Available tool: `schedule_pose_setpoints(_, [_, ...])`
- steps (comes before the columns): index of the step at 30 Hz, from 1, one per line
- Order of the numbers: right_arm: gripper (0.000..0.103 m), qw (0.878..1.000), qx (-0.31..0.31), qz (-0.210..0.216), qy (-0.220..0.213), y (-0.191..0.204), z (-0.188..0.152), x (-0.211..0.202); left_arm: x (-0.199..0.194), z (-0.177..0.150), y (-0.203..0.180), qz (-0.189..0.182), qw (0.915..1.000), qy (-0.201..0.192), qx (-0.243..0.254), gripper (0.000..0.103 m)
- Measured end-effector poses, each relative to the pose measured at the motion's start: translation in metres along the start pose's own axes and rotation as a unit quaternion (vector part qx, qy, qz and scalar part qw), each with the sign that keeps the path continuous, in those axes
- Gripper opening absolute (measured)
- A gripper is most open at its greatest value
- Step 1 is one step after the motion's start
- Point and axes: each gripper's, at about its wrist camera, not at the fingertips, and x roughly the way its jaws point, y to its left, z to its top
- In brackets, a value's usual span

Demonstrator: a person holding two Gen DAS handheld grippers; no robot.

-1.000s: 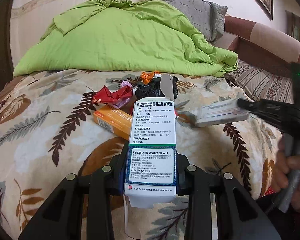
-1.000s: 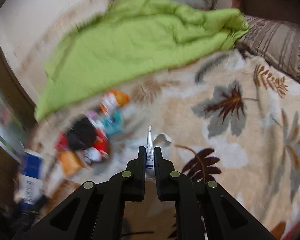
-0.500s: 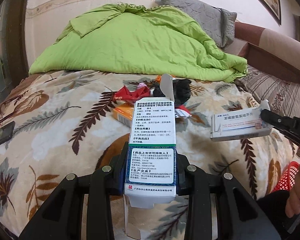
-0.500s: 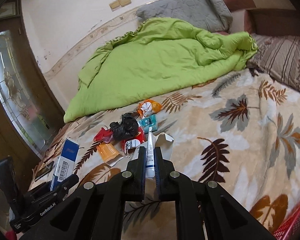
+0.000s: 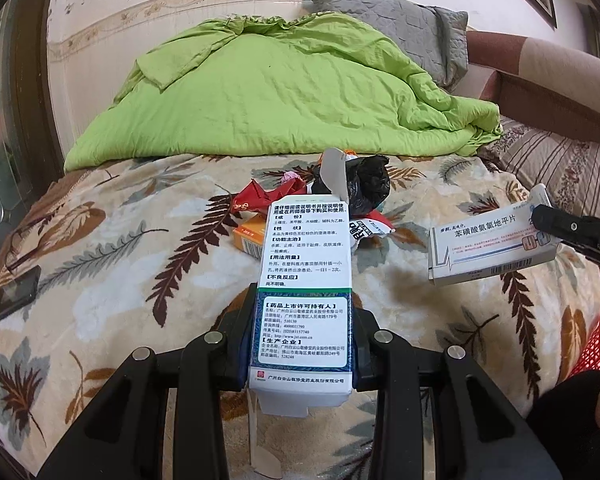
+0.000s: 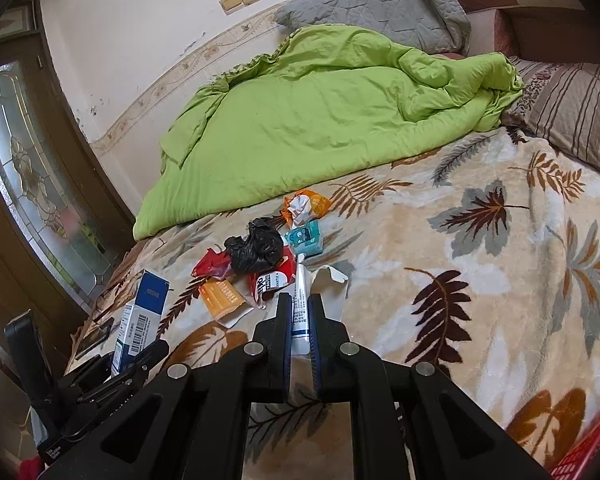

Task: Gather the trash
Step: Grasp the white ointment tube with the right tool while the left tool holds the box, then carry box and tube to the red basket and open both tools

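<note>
- Left gripper (image 5: 300,344) was clamped on the blue-and-white carton (image 5: 306,280), lower centre; its open flap could snag.
- Right gripper (image 6: 300,320) pinched the flat white box (image 5: 492,250) edge-on; it could slip short of the red basket (image 5: 594,344), lower right.
- Remaining trash pile (image 6: 260,256) lay mid-frame on the blanket (image 6: 480,260).

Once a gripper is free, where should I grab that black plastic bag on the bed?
Probably pinch the black bag by its bunched upper folds, coming from above: it's a soft crumpled mound, and the red wrapper and teal packet crowd its sides.
</note>
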Motion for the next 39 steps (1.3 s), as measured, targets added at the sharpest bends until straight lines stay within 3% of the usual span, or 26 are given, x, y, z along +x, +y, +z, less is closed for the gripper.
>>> schedule_pose_setpoints(39, [0.009, 1.0, 0.0, 0.002, -0.001, 0.0001, 0.0001, -0.0003, 0.0012, -0.0002, 0.0009, 0.008, 0.9999, -0.005, 0.006, 0.034])
